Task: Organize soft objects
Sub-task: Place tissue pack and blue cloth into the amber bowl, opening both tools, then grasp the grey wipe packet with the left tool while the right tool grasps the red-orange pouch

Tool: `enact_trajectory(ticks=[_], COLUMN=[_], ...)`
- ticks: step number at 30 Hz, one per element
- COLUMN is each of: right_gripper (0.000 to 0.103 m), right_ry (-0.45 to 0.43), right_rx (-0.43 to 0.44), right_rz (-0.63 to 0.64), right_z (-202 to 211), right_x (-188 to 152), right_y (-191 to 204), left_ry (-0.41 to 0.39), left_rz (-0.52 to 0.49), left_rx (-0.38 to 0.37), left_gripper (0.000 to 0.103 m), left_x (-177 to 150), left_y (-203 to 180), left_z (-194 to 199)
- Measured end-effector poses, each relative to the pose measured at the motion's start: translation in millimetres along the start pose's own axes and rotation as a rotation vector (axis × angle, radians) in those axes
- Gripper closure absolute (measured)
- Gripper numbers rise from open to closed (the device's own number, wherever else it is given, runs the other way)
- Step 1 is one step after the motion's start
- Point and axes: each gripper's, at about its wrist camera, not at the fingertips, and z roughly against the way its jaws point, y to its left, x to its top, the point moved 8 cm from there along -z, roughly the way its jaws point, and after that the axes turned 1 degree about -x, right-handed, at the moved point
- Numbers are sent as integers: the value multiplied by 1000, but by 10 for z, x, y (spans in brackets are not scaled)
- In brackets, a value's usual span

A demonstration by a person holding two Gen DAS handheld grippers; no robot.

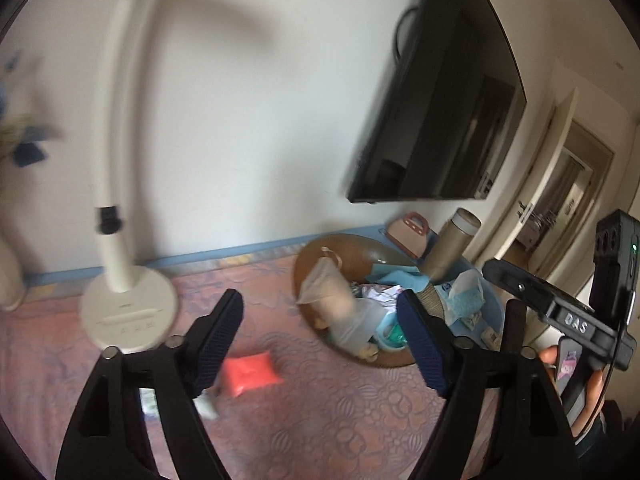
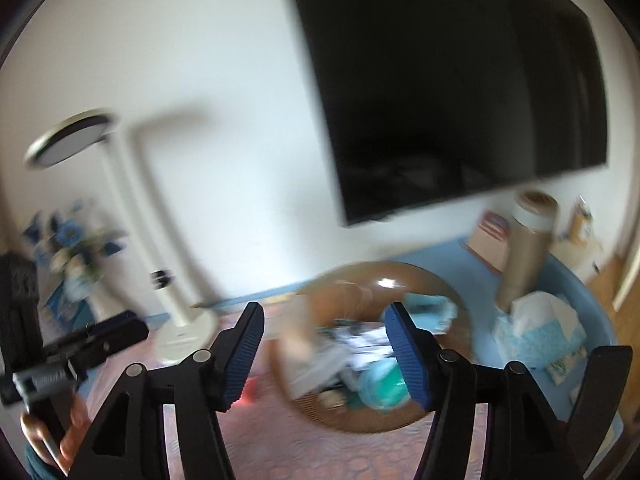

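Left gripper [image 1: 320,336]: fingers apart, nothing between them; ribbed blue pads on black arms.
Right gripper [image 2: 324,352]: fingers also apart and empty, aimed at the basket, probably ready for another soft item.
Red pouch [image 1: 250,372]: small, plump, glossy; lies alone on the patterned pink cloth [image 1: 320,420], apparently not yet sorted.
Basket [image 1: 308,256]: round, brown, woven; holds a heap of soft things, including a limp beige doll [image 1: 336,308] and light blue cloth.
Lamp [image 1: 128,312]: smooth cream base, curved stem, near the wall.
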Motion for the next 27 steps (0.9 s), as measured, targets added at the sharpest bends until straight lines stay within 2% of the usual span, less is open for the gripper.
enact_trajectory(ticks=[2,4,6,10,13,15,17,18,22,27], right_gripper=[41,33,18,17,17,17,17,17,17,17], right_ry=[-14,-11,-2,67,141,200,223,233,305,333], right_rx=[61,106,137,176,139,112,87,68,30,36], right_rz=[51,88,125,148,166,162,163,168,135,152], right_z=[151,210,205,-58,-426,-679,-824,-895,-1039,-1109], right_x=[-85,-207,-451,-1019,-1502,-1786,-1955,-2047,-2237,-2284], right_y=[335,586,859,1170,1237,1203,1168,1131,1025,1052], left_ry=[-27,-35,-28,46,142,174,199,259,214,218], left_rz=[18,46,88,137,141,123,108,114,50,61], left_rx=[44,73,107,224,278,311,331,349,365,374], left_gripper=[13,13,13,13,13,13,14,14,13,13], left_x=[-117,-250,-448,-1025,-1517,-1753,-1966,-2050,-2020,-2027], left_y=[203,381,585,1106,1411,1528,1600,1612,1556,1573], left_z=[321,504,594,509,243,139,56,-8,44,26])
